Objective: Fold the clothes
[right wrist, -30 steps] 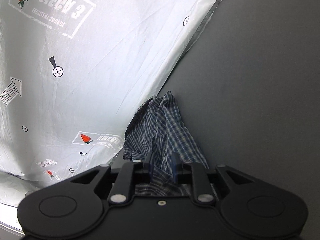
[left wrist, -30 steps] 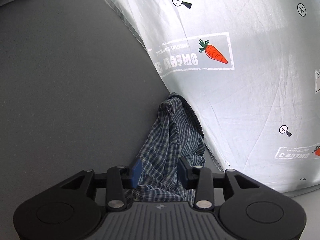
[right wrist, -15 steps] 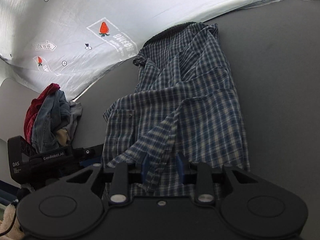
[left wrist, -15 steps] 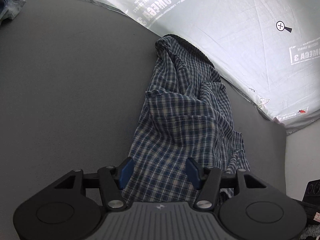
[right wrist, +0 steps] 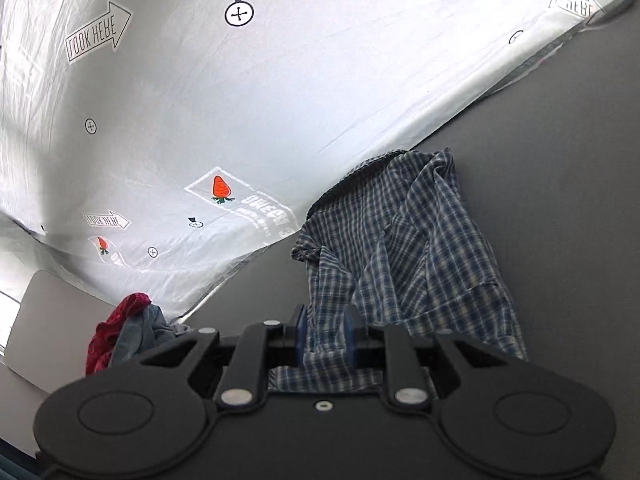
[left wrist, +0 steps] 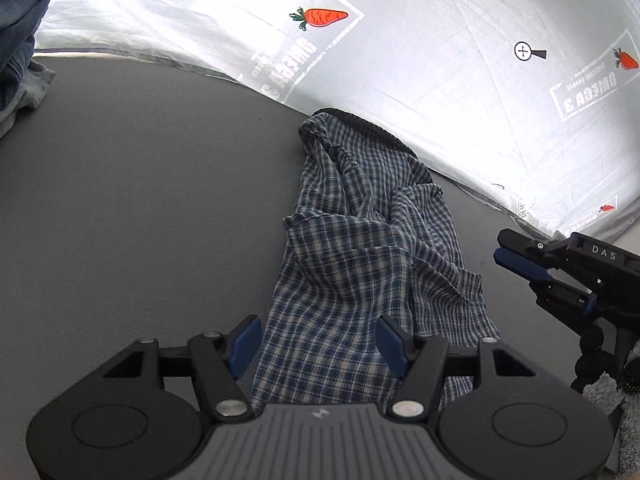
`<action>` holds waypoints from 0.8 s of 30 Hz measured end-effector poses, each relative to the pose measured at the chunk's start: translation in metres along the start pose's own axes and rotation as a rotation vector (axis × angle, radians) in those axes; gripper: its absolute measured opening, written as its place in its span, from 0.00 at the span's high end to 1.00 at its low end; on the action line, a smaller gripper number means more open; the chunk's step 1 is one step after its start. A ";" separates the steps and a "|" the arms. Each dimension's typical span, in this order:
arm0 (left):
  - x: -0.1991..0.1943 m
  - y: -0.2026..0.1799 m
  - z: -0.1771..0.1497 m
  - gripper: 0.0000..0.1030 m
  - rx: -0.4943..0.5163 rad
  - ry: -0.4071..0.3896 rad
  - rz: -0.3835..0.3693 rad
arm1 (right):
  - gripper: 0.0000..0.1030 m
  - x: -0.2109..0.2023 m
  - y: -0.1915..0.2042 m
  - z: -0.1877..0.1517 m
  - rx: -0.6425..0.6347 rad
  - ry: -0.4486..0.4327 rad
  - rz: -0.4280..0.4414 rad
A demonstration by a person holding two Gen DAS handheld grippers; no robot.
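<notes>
Where the dark grey table [left wrist: 132, 208] meets the white printed sheet [left wrist: 420, 60], one blue checked shirt [left wrist: 360, 264] is seen lying crumpled, its far end touching the sheet's edge at about 12 o'clock. Two grippers are counted. The left gripper [left wrist: 318, 346] has just been opening — its blue pads stand apart, the shirt between them but not pressed. The right gripper [right wrist: 323, 334], jaws just narrowed, is clamped on a fold of shirt. One clothes pile [right wrist: 120, 330] is cut off at 9 o'clock, its pieces hard to separate.
</notes>
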State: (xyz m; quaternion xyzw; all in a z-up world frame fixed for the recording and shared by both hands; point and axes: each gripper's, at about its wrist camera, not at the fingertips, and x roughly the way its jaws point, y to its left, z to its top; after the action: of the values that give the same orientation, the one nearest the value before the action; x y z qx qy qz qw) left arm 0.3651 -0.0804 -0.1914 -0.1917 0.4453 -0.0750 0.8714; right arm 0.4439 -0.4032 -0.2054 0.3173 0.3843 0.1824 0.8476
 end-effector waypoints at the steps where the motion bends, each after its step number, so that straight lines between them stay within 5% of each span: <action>1: -0.001 -0.005 -0.001 0.39 0.033 -0.006 -0.010 | 0.79 -0.007 0.000 -0.007 -0.051 -0.003 -0.058; 4: 0.010 -0.014 0.001 0.39 0.135 -0.013 0.053 | 0.78 -0.020 -0.008 -0.026 -0.160 0.012 -0.216; 7: 0.027 0.002 0.013 0.39 0.090 -0.015 0.094 | 0.70 -0.023 -0.024 -0.040 -0.197 0.041 -0.344; 10: 0.041 0.026 0.029 0.37 0.001 -0.003 0.018 | 0.64 -0.018 -0.036 -0.041 -0.176 0.064 -0.342; 11: 0.048 0.031 0.035 0.35 -0.021 0.003 -0.024 | 0.53 -0.015 -0.038 -0.039 -0.168 0.073 -0.334; 13: 0.062 0.038 0.047 0.26 -0.046 0.019 -0.093 | 0.53 -0.004 -0.039 -0.036 -0.162 0.087 -0.324; 14: 0.067 0.039 0.051 0.26 -0.051 0.020 -0.095 | 0.63 0.002 -0.039 -0.035 -0.172 0.087 -0.327; 15: 0.073 0.039 0.055 0.29 -0.051 0.029 -0.080 | 0.82 0.005 -0.038 -0.033 -0.180 0.088 -0.330; 18: 0.080 0.028 0.067 0.97 -0.001 0.050 0.026 | 0.98 0.009 -0.035 -0.028 -0.204 0.070 -0.358; 24: 0.065 0.005 0.084 0.99 0.104 -0.049 0.066 | 0.99 -0.001 -0.023 -0.024 -0.343 0.008 -0.425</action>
State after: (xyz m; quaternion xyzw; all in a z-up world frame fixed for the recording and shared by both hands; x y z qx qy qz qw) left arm 0.4708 -0.0733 -0.1979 -0.1331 0.4252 -0.0648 0.8929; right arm 0.4262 -0.4109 -0.2328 0.0805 0.4090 0.0642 0.9067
